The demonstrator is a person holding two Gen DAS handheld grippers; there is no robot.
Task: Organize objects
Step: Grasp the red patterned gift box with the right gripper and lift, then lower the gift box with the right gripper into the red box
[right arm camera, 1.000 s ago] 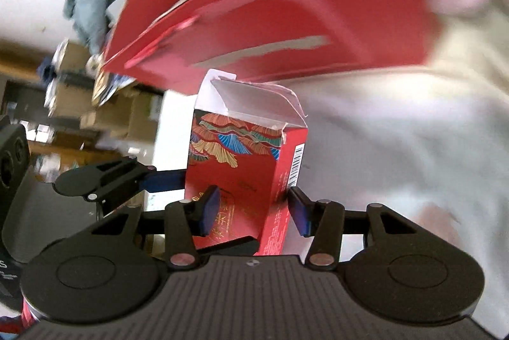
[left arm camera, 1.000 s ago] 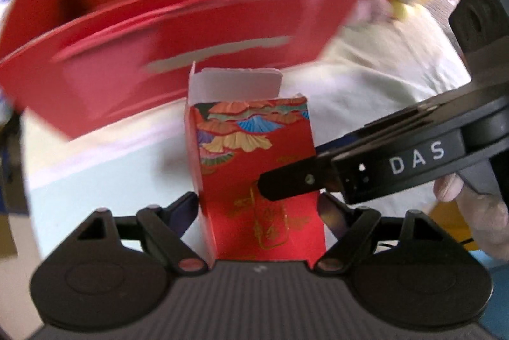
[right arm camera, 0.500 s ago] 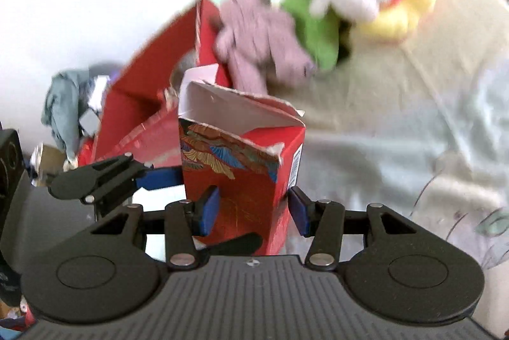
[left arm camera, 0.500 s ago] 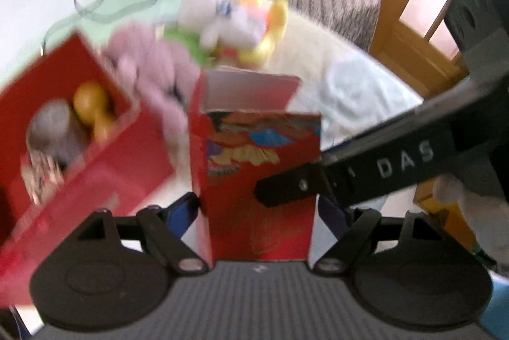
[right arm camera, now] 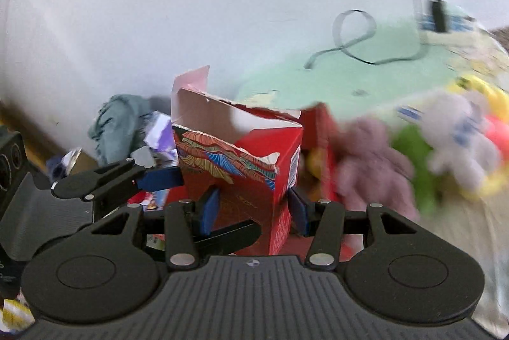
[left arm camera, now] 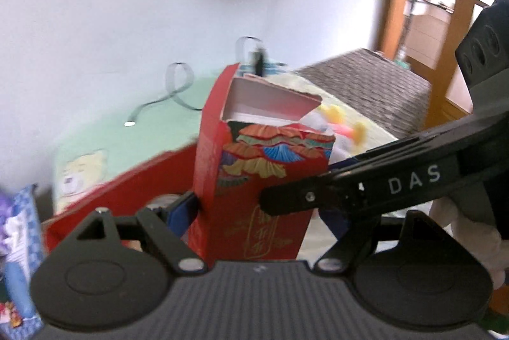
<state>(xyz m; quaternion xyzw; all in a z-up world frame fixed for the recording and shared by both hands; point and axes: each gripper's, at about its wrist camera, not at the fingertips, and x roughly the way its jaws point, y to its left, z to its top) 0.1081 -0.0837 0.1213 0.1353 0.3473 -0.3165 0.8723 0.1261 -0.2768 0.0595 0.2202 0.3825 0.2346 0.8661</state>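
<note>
A small red carton [left arm camera: 254, 187] with a fan pattern and a torn open top stands upright between both pairs of fingers; it also shows in the right wrist view [right arm camera: 245, 180]. My left gripper [left arm camera: 254, 212] is shut on its sides. My right gripper [right arm camera: 251, 209] is shut on the same carton from another side. A finger of the right gripper [left arm camera: 366, 187] crosses the carton's front in the left wrist view. A larger red open box [left arm camera: 127, 187] lies behind and below the carton.
Plush toys, purple [right arm camera: 372, 165], green and white [right arm camera: 458, 136], lie on the pale green sheet [right arm camera: 366, 79] at right. A looped cable [right arm camera: 356, 34] lies near the wall. Crumpled cloth and packets [right arm camera: 124, 123] sit at left. A wicker seat [left arm camera: 366, 85] stands at right.
Both grippers have swung upward with the carton; the white wall now fills the upper view. The big red box has dropped lower and behind the carton. The grip has not changed.
</note>
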